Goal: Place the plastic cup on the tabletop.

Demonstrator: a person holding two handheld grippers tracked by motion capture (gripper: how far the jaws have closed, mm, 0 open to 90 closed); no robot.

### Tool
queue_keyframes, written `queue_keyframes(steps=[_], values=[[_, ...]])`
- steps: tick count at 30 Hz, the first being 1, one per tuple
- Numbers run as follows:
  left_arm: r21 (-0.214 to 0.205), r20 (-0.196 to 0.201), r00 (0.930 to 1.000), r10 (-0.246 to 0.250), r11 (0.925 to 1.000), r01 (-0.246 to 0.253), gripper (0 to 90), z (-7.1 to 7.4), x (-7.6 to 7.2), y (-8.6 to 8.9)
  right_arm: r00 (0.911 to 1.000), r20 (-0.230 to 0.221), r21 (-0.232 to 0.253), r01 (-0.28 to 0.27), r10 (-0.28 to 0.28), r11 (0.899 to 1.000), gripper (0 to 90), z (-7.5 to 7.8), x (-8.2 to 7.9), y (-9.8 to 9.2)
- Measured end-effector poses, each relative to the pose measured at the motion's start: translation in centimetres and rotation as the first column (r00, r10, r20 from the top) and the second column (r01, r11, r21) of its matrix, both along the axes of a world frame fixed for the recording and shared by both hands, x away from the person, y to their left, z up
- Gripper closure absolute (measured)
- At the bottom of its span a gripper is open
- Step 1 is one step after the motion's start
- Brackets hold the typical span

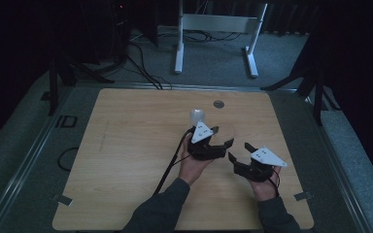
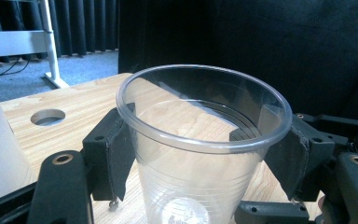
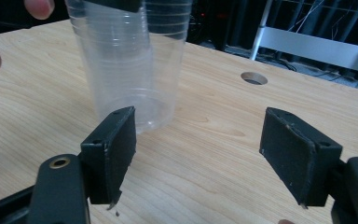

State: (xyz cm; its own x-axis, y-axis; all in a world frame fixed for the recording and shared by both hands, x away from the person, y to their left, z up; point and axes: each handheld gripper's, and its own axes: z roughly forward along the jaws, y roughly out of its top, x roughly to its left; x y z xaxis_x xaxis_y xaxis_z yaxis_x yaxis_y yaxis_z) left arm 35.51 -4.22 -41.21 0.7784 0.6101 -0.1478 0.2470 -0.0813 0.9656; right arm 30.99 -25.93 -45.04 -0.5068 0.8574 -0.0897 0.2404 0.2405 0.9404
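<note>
Nearest the person, the right gripper (image 1: 238,151) rests low over the wooden table (image 1: 126,160), its two black pads (image 3: 114,149) standing apart with bare wood between them, so it is open and holds nothing; it sits just beside the clear plastic cup (image 2: 205,140), on the side toward the person's right. A little farther in, the left gripper (image 1: 222,136) is clamped on that cup, one pad against each side of its wall just under the rim; the cup stands upright with its mouth up and its base on or just over the table, which of the two I cannot tell. In the right gripper view the cup (image 3: 130,65) stands just beyond that gripper's left pad. Beyond the cup, on the side away from the right gripper, a second translucent cup (image 1: 197,116) stands near it. Farther still lies a round hole (image 1: 218,104) in the tabletop; past the table's far edge, well apart from the cup, a white metal frame (image 1: 218,34) stands on the grey floor.
</note>
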Motion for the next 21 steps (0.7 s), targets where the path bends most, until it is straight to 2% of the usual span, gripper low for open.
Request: queue_keyframes(steps=[10, 21], values=[[0.019, 0.012, 0.9999, -0.001, 0.9998, 0.001, 29.7, -0.21, -0.28, 0.26, 0.9999, 0.003, 0.006, 0.013, -0.013, 1.000, 26.8, 0.05, 0.12, -0.37], [0.012, 0.013, 0.9999, 0.000, 0.9999, 0.000, 29.7, -0.54, -0.55, 0.95, 0.9998, 0.001, 0.009, 0.019, -0.019, 1.000, 26.9, -0.03, 0.19, -0.58]])
